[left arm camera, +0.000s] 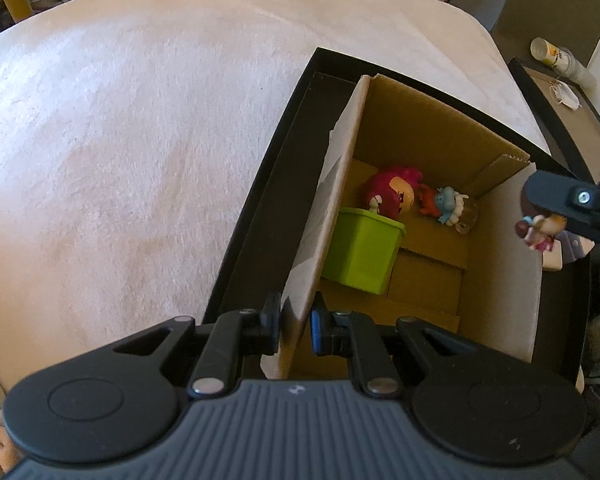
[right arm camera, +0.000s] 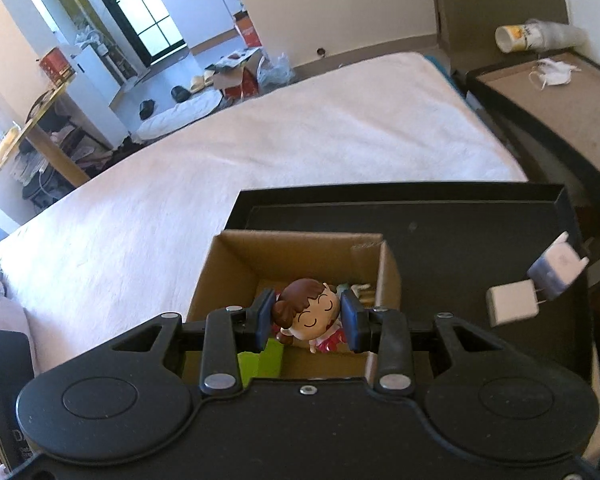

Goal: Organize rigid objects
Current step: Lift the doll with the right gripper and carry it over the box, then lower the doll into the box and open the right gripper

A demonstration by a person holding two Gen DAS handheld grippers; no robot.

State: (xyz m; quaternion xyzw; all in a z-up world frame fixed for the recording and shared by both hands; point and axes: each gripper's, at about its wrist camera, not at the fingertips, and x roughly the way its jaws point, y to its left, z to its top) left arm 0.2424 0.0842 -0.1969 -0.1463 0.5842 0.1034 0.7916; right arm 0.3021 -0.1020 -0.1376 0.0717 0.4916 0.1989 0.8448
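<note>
An open cardboard box stands in a black tray on a bed. My left gripper is shut on the box's near left wall, one pad on each side. Inside lie a green plastic tub, a pink-haired figurine and a small blue-and-white figurine. My right gripper is shut on a brown-haired doll figurine in a pink dress, held above the box. The left wrist view shows that doll at the box's right edge.
Two white charger plugs lie on the black tray to the right of the box. The pale blanket covers the bed to the left. A side table with stacked cups and a face mask stands at far right.
</note>
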